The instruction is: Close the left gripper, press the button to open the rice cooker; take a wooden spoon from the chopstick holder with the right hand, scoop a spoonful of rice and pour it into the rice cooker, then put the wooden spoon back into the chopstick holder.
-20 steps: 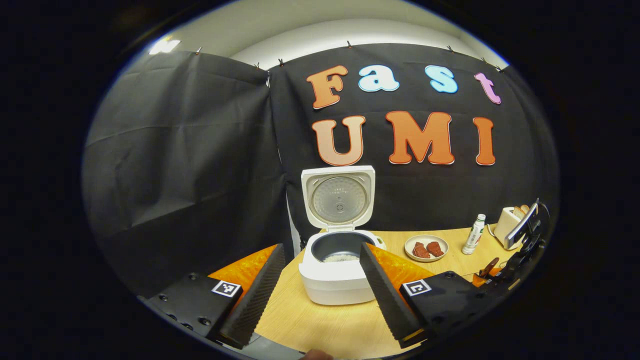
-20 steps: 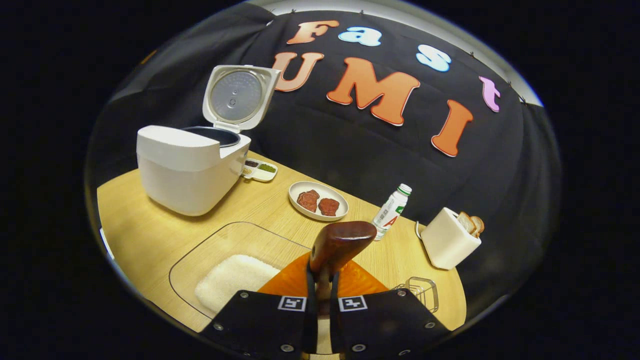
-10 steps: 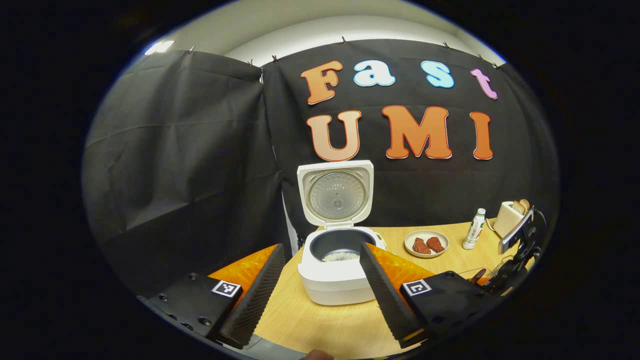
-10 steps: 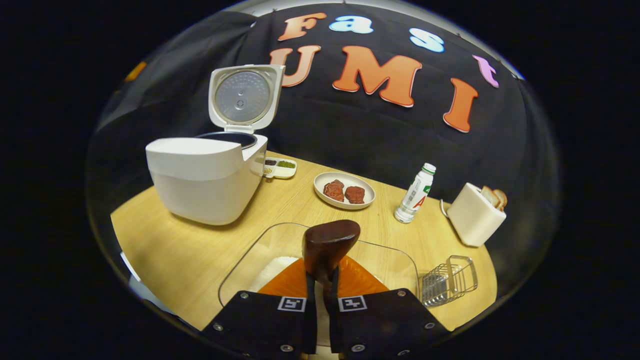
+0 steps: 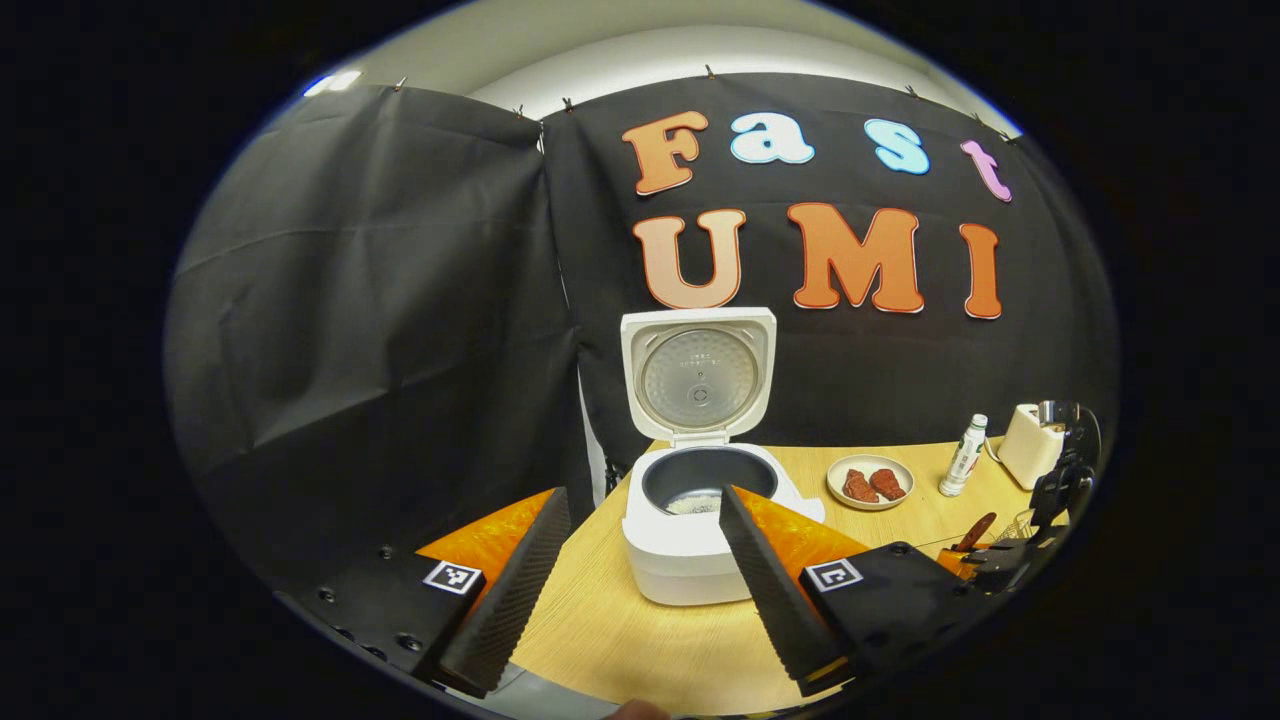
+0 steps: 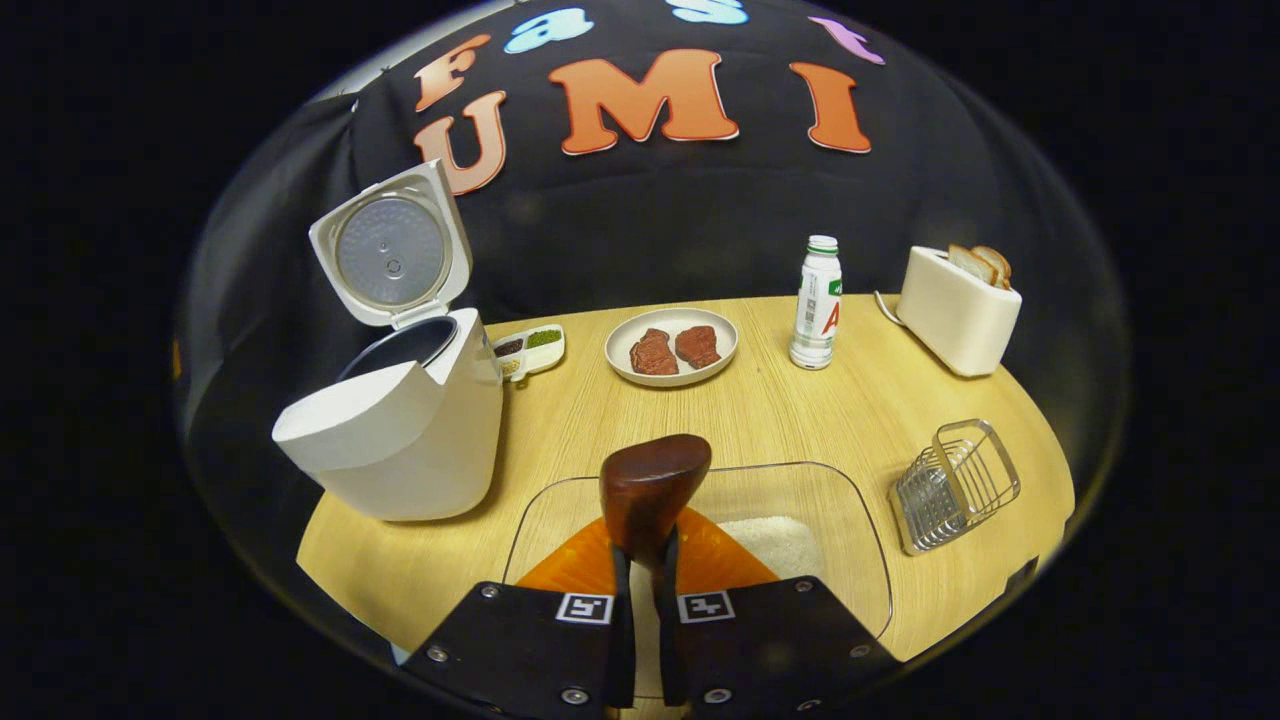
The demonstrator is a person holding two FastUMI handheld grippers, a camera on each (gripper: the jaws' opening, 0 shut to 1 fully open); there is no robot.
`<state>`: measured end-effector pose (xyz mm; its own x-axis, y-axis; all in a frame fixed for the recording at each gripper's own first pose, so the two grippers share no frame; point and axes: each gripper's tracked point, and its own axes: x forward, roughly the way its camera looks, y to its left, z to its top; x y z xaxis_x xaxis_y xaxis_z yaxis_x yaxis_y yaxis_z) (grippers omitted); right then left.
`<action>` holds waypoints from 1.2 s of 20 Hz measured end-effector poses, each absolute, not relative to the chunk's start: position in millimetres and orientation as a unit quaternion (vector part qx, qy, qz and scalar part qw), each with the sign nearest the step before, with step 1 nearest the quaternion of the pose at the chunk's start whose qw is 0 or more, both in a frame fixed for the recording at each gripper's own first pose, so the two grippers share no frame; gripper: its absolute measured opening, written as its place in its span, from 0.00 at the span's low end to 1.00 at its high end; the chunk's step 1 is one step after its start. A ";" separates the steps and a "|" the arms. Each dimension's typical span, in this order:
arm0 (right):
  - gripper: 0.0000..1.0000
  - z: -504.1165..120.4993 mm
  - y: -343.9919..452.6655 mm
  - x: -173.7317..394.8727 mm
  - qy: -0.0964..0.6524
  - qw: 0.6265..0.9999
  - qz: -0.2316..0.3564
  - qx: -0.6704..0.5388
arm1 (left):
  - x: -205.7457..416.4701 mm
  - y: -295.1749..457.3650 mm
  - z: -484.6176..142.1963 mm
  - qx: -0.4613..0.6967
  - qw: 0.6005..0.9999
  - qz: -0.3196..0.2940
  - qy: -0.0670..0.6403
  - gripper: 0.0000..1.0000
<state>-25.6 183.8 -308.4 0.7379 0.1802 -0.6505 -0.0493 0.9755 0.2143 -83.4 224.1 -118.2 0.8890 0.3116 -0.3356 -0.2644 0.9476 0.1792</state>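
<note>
The white rice cooker (image 5: 700,545) stands open on the table, lid (image 5: 700,372) upright, with a little rice in its dark pot (image 5: 695,500). My left gripper (image 5: 640,590) hovers open in front of it, holding nothing. My right gripper (image 6: 643,580) is shut on the handle of the dark wooden spoon (image 6: 652,485), whose bowl points forward above the clear rice container (image 6: 850,500). White rice (image 6: 775,545) lies in that container. The wire chopstick holder (image 6: 955,485) lies to the right of the container. The open cooker (image 6: 395,435) sits at the left.
A plate of meat (image 6: 670,345), a small bottle (image 6: 817,300), a toaster with bread (image 6: 958,310) and a small divided dish (image 6: 530,350) line the back of the wooden table (image 6: 560,440). The right gripper with the spoon (image 5: 975,530) shows at the far right.
The right gripper has swung to the right with the spoon, bringing the chopstick holder more into view and the cooker further left. The left gripper drifted slightly left and stays open.
</note>
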 end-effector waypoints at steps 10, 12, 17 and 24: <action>0.09 -313.6 201.6 -23.8 0.415 0.872 0.072 0.249 | -81.6 227.0 -125.8 0.066 0.969 0.146 0.190 1.00; 0.10 -310.6 205.0 -22.7 0.423 0.856 0.077 0.288 | -82.5 226.8 -126.0 0.063 0.968 0.148 0.192 1.00; 0.09 -307.6 207.6 -24.6 0.440 0.817 0.092 0.361 | -78.2 216.7 -125.5 0.061 0.969 0.145 0.192 1.00; 0.09 -298.0 187.6 -29.8 0.437 0.767 0.108 0.457 | -70.1 194.9 -120.1 0.070 0.971 0.130 0.189 1.00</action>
